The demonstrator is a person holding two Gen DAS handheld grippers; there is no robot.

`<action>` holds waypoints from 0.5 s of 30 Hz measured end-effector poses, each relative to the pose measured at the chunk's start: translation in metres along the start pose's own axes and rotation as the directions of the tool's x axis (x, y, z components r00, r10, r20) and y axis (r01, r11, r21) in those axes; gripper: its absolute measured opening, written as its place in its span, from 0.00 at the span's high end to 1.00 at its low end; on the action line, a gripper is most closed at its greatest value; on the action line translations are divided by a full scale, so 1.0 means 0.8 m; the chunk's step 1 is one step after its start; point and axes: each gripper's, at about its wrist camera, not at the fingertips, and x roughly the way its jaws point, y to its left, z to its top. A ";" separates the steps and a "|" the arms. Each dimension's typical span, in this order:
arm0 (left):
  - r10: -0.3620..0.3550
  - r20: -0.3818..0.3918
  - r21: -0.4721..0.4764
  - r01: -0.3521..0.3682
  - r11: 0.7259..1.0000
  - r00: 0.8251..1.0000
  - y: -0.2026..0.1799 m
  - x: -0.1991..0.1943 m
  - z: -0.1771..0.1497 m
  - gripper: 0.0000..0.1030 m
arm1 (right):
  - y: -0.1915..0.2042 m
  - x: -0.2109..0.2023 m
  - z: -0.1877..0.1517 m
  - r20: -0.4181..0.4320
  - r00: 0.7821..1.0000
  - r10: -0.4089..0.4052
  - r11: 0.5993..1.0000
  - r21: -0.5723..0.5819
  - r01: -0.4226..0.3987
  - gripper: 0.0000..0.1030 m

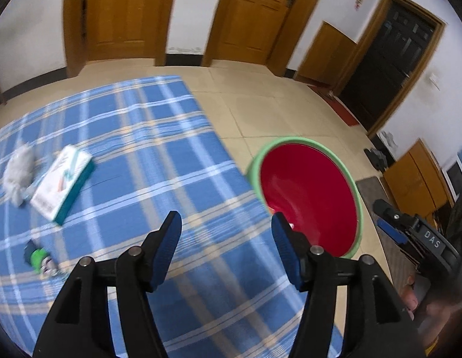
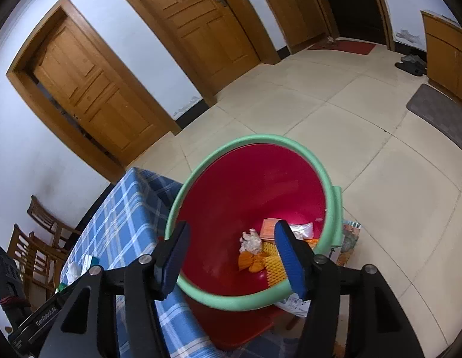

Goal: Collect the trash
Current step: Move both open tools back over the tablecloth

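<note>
Blue-padded jaws of the left gripper (image 1: pixel 226 223) are standing apart, gripping nothing, above the checked tablecloth (image 1: pixel 135 137). Farther out are lying a white-and-teal box (image 1: pixel 62 180), a crumpled tissue (image 1: pixel 18 170) and a green wrapper (image 1: pixel 39 258). Right gripper (image 2: pixel 232 240) is hanging open and empty over the red bin (image 2: pixel 248 185) holding the discarded trash (image 2: pixel 260 247).

White walls (image 1: pixel 195 9), wooden doors (image 2: pixel 93 89), tiled floor (image 2: pixel 350 137)

Green item (image 1: pixel 38 258) on tablecloth blurred, unidentifiable; basin (image 1: pixel 357 208) bottom hidden.
</note>
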 end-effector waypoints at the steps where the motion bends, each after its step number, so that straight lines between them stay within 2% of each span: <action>1: 0.010 0.006 -0.019 -0.010 1.000 1.000 0.010 -0.007 -0.004 0.39 | 0.003 -0.001 -0.001 -0.001 1.000 0.005 1.000 -0.006 -0.005 0.39; 9: 0.086 0.035 -0.124 -0.081 0.989 0.996 0.068 -0.039 -0.020 0.39 | 0.029 -0.011 -0.008 -0.009 0.999 0.040 0.998 -0.047 -0.040 0.38; 15: 0.153 0.043 -0.211 -0.141 0.967 0.987 0.116 -0.059 -0.036 0.38 | 0.043 -0.011 -0.013 -0.019 0.999 0.051 0.996 -0.067 -0.052 0.37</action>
